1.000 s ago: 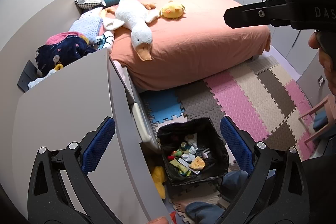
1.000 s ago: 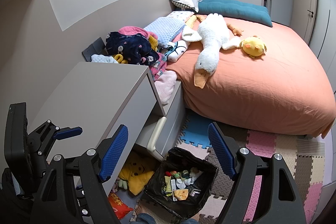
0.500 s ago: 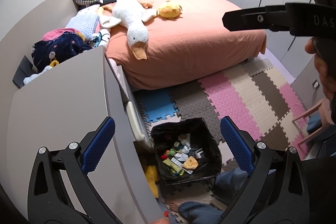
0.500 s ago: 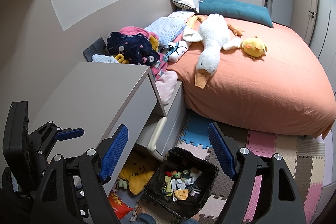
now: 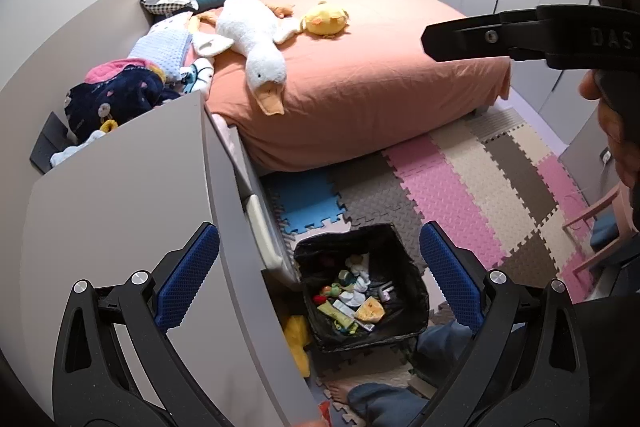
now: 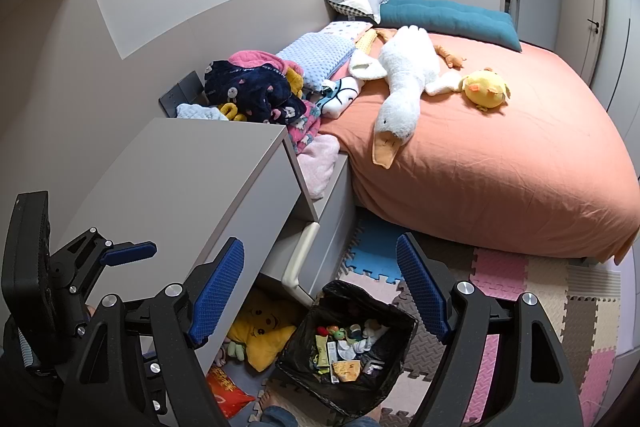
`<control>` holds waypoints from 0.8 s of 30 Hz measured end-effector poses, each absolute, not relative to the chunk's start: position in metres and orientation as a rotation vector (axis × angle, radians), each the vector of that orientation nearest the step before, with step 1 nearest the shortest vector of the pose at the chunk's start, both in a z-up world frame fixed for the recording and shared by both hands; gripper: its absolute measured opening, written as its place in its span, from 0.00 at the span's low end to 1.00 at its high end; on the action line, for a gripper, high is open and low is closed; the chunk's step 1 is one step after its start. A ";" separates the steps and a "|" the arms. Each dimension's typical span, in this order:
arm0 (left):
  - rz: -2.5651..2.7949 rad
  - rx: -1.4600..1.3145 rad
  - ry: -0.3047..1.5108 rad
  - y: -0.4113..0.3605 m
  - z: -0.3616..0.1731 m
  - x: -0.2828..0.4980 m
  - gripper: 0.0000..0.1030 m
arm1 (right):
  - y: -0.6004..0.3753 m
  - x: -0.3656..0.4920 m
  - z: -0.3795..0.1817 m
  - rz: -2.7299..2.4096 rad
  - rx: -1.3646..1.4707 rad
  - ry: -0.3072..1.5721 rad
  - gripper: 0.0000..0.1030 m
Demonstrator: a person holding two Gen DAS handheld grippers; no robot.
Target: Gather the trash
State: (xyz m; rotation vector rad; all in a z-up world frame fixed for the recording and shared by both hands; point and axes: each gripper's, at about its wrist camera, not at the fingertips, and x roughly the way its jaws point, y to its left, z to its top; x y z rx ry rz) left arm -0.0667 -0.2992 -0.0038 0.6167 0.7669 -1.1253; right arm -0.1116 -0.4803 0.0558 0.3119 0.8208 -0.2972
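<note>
Trouble-wise, the big risk I saw was grabbing the wrong stuff, since the only obvious leftover trash was an orange wrapper [image 6: 225, 389] on the floor beside the bin [image 6: 404, 319], half tucked under the dresser [image 6: 192, 179] and right next to a yellow star plush [image 6: 260, 339] that's a toy, not rubbish. Going in low for that wrapper could have knocked a gripper into the dresser edge or the open drawer [image 6: 300, 259], and there was a bare foot [image 6: 276, 401] down by the bin too, so a clumsy reach might have poked it. The bin sat on the foam mat [image 5: 460, 195] just off the dresser corner with its black liner loose, so a careless drop could have tipped a side in or missed altogether. Both tools were empty and spread wide: left gripper [image 5: 318, 275] hung above the bin, right gripper [image 6: 320, 291] likewise, pads clear of everything. Counts: one bin, already holding a small heap of scraps I couldn't count piece by piece; one wrapper outside it; two grippers; one dresser, one open drawer; one bed [image 6: 500, 155] with one goose plush [image 6: 400, 87], one yellow chick plush [image 6: 486, 89], one teal cushion [image 6: 448, 17] and one patterned pillow [image 6: 356, 1]; one clothes pile [image 6: 256, 91] behind the dresser.
</note>
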 end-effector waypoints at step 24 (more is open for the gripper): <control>-1.134 0.649 0.778 -0.306 -0.005 -0.064 0.94 | -0.482 -0.112 0.056 -0.295 0.310 0.818 0.77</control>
